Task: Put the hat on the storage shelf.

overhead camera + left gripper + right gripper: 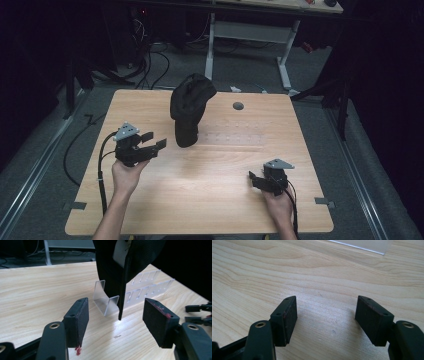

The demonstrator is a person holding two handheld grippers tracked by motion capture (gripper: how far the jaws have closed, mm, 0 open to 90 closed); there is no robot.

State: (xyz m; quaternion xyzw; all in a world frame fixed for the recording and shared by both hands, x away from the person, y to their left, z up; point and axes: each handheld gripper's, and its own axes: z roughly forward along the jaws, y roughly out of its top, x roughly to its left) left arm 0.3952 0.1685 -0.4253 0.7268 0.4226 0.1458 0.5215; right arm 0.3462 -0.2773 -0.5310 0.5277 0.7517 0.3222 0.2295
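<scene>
Holding a two-jaw tool in each hand, a person worked at a pale wooden counter (210,175) where a black cap (190,107) stood propped on a clear plastic stand (106,300). The left claw (152,140) was spread wide and gripped nothing; its two black pads (80,317) framed the lower edge of the cap, which hung just ahead of them and slightly above, with the curved clear stand directly behind that edge. A white label (121,252) showed inside the cap. Red smears marked the rims of both left pads. Beyond the cap, a clear slotted rack (147,287) lay flat on the counter. The right claw (256,179) rested low over bare wood, well apart from the cap and off to the left claw's right side; its jaws also stood wide apart and empty, and the corner of a clear sheet (362,245) lay far ahead of them. A round grommet hole (238,106) sat in the counter beyond the cap. Cables (150,65) ran across the floor behind.
</scene>
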